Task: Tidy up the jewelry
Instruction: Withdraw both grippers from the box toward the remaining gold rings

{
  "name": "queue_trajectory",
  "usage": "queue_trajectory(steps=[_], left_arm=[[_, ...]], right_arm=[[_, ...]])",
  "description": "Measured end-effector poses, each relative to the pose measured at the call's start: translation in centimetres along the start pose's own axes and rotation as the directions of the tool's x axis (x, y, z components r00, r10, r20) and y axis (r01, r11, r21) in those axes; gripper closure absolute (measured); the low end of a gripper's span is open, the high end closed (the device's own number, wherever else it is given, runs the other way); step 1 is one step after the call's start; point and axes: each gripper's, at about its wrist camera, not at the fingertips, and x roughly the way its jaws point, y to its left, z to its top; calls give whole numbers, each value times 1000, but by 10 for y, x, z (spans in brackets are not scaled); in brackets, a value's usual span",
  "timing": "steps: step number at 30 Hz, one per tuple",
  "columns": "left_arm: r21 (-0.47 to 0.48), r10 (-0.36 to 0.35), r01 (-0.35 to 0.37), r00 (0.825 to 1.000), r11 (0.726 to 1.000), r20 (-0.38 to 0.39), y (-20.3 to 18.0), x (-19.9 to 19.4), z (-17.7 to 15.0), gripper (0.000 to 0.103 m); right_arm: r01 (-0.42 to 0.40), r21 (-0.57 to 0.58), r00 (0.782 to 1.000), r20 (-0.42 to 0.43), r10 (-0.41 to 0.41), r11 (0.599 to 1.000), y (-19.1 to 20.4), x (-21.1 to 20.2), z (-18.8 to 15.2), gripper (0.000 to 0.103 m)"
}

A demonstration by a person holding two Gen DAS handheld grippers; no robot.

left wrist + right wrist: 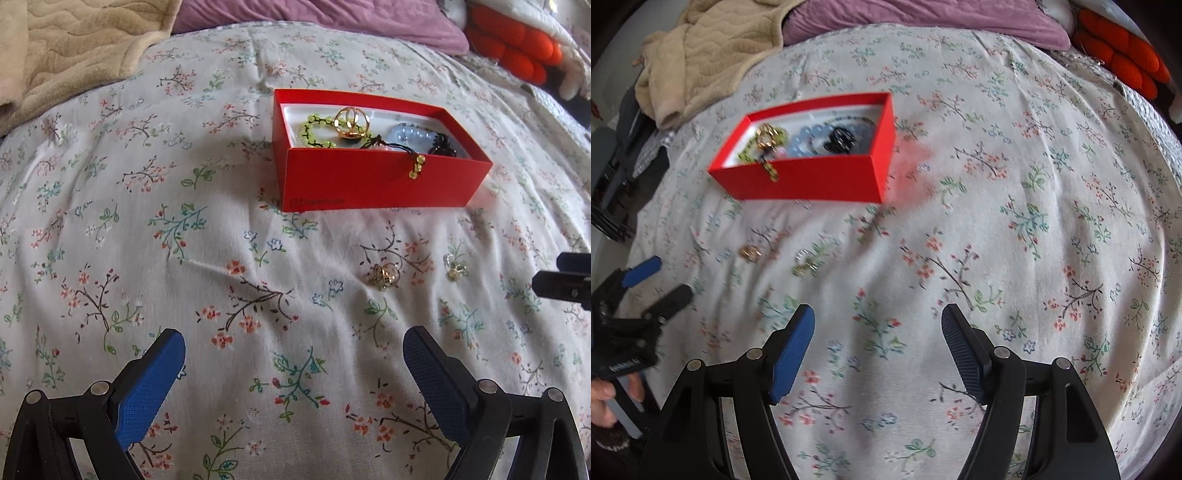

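A red open box [376,177] sits on the floral bedspread; it also shows in the right wrist view [812,177]. It holds a green bead bracelet [314,131], a gold ring [350,120], a pale blue bracelet [408,136] and a black piece [443,146]. A gold ring cluster [384,276] and a small clear-and-gold piece [456,266] lie on the bedspread in front of the box; both show in the right wrist view, the cluster [750,252] and the small piece [805,266]. My left gripper [293,347] is open and empty, short of them. My right gripper [878,325] is open and empty.
A beige blanket [66,48] lies at the back left, a purple pillow [314,14] at the back, and an orange plush item [517,48] at the back right. The right gripper's tip [565,284] shows at the right edge of the left wrist view.
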Motion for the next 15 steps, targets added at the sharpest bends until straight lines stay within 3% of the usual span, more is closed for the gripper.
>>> queue_trajectory(steps=[12,15], left_arm=[[30,-77,76,997,997,27,0,13,-18,5],[44,-81,80,996,996,24,-2,19,-21,5]], right_arm=[[86,-76,996,-19,-87,993,-15,19,-25,28],[110,-128,994,2,-110,986,-14,21,-31,19]])
